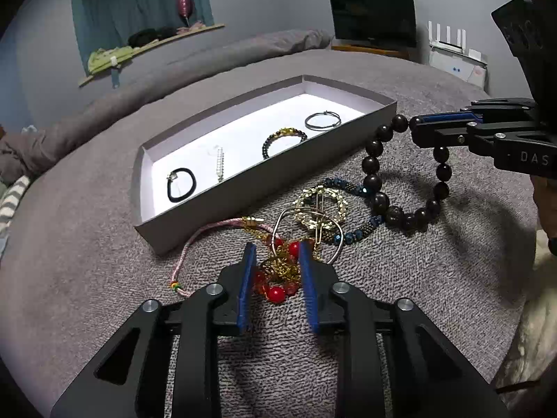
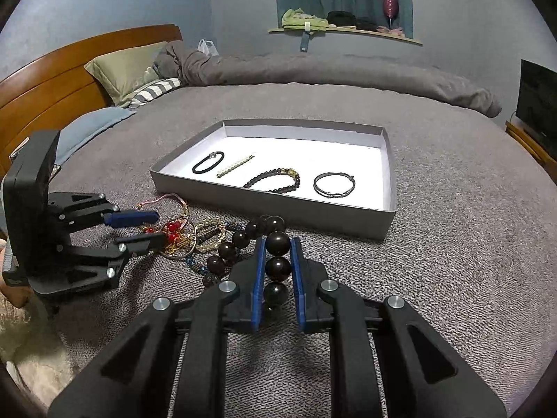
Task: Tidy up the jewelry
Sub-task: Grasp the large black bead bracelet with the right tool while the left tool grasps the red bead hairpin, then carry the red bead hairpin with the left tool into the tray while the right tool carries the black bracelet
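Right gripper, lower centre of its own view: jaws clenched on the dark bead bracelet, lifted at one side, lower beads touching the pile. Left gripper, lower centre of its view: jaws released, straddling the red bead strand and gold chain without pinching.

Open tray, mid-frame, holding a hair tie, pearl clip, beaded bracelet and bangle.

Probable faults:
- Snagging on the blue bead bracelet during lift, dragging the tangle.
- Round beads slipping from the pads.
- Landing on the bangle through poor placement.
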`<state>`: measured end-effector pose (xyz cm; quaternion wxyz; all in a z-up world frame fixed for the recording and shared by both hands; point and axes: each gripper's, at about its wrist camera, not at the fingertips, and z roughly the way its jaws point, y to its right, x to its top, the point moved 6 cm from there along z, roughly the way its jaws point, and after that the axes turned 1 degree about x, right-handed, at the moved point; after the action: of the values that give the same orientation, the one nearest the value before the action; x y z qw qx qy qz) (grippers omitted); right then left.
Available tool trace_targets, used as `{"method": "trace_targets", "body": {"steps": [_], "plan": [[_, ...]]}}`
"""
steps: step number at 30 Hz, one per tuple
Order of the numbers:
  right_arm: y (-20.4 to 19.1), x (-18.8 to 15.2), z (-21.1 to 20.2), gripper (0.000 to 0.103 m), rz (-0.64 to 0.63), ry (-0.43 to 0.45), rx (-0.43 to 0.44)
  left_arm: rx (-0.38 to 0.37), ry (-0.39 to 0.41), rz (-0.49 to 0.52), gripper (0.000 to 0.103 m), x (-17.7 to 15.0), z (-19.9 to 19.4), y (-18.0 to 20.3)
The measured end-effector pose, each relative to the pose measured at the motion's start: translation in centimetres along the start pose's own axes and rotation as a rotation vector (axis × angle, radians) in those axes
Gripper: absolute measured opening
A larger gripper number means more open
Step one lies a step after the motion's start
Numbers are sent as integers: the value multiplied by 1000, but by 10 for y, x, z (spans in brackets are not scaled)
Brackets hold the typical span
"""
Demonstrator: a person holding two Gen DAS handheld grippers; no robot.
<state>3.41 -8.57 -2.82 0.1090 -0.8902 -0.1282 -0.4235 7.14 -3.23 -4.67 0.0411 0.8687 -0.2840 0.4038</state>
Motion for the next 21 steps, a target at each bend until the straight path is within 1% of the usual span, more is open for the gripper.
{"method": "trace_targets", "body": {"steps": [8,16,21], "plan": [[0,4,-8,14,5,30,5,-1,46,-8,21,9,-21,-3],[-5,14,-22,14,-6,92,7,0,141,-76,21,27,-50,-18],[-7,19,-29,14,-5,117,11,1,173,-90,20,33,-62,-21]]}}
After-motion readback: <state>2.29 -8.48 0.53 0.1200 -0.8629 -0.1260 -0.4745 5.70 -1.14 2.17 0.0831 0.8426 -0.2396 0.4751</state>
